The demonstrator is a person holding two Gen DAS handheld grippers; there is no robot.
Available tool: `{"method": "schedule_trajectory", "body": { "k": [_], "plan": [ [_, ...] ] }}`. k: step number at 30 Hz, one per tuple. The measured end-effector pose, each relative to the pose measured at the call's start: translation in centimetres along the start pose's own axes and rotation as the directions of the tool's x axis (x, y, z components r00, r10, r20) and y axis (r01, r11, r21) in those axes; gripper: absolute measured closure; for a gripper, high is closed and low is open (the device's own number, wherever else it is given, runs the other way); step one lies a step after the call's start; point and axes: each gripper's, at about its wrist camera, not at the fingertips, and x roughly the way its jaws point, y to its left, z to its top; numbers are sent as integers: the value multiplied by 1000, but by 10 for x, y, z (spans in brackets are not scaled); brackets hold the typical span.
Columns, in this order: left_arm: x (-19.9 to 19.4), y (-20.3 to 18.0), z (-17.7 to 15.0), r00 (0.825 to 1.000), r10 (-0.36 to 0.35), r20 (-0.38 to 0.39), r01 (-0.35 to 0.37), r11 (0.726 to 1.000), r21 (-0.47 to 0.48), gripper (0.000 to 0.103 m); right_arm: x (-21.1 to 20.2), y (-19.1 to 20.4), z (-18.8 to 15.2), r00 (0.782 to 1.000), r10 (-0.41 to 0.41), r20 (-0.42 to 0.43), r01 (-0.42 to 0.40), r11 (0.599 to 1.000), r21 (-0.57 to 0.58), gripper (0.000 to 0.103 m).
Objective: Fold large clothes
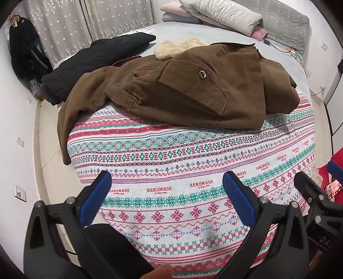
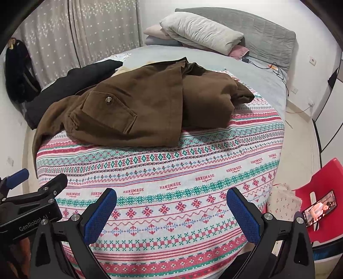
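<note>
A brown corduroy jacket (image 1: 182, 90) with a cream fur collar (image 1: 173, 48) lies loosely folded on the patterned bedspread (image 1: 171, 163); one sleeve (image 1: 66, 128) hangs over the bed's left edge. It also shows in the right wrist view (image 2: 137, 109). My left gripper (image 1: 167, 180) is open and empty, above the bedspread well short of the jacket. My right gripper (image 2: 171, 197) is open and empty, also short of the jacket. Each gripper shows at the edge of the other's view.
A black garment (image 1: 85, 66) lies behind the jacket on the bed's left side. Pillows and folded bedding (image 1: 220, 15) are piled at the headboard. A dark coat (image 1: 23, 49) hangs by the curtain. A red chair (image 2: 321, 193) with a phone (image 2: 320, 208) stands to the right.
</note>
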Motion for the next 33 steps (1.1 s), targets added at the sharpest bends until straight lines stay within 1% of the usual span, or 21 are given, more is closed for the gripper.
{"method": "schedule_trajectory", "body": {
  "k": [17, 33],
  "plan": [
    [3, -4, 6, 1000, 23, -4, -23, 999, 27, 0, 5, -10, 6, 1000, 0, -15, 0, 1000, 21, 0],
    [3, -11, 9, 1000, 26, -4, -26, 999, 43, 0, 9, -14, 7, 1000, 5, -19, -4, 1000, 22, 0]
  ]
}}
